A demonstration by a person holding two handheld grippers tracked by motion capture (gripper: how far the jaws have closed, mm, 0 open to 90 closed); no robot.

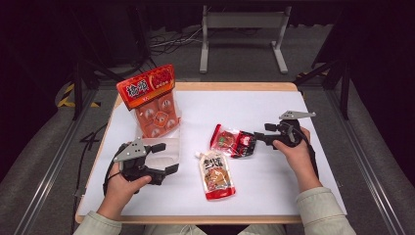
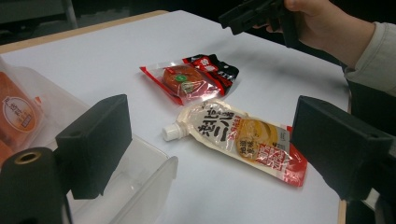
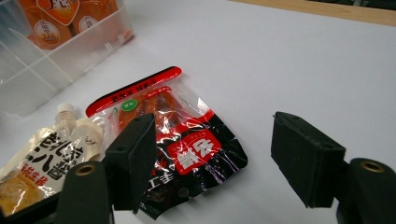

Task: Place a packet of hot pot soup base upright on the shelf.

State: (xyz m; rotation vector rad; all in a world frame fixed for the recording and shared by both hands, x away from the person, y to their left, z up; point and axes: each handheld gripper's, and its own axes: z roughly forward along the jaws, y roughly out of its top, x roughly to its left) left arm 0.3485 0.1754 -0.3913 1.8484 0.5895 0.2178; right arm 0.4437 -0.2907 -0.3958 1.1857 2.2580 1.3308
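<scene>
Red-and-black snack packet (image 1: 233, 141) lying flat on the white table (image 1: 274, 186), right of centre, dark end toward the right gripper (image 1: 259, 137); jaws there spread wide and empty, one jaw over the packet's near corner in the right gripper view (image 3: 170, 140), the other out over bare table. Likely the next pick, and a risky one: glossy, crinkled film lying flat, so easily skidding away instead of rising between the jaws, or caught by a thin corner only and slipping free on the lift. Too steep a descent probably pressing the film into the table rather than gripping it. Just beside, nearly touching the packet's lower edge, a cream-and-red spouted sauce pouch (image 1: 216, 175), cap pointing up-left; a sideways shove of the packet likely nudging it too. Further left, a clear plastic bin (image 1: 164, 147) holding an upright orange multi-pack (image 1: 152, 100), tall enough to catch a packet carried in low. Left gripper (image 1: 163, 158) held at the bin's near edge, jaws open on nothing, one jaw close over the rim in the left gripper view (image 2: 140, 182); possibly crowding any drop into the bin's empty front section
</scene>
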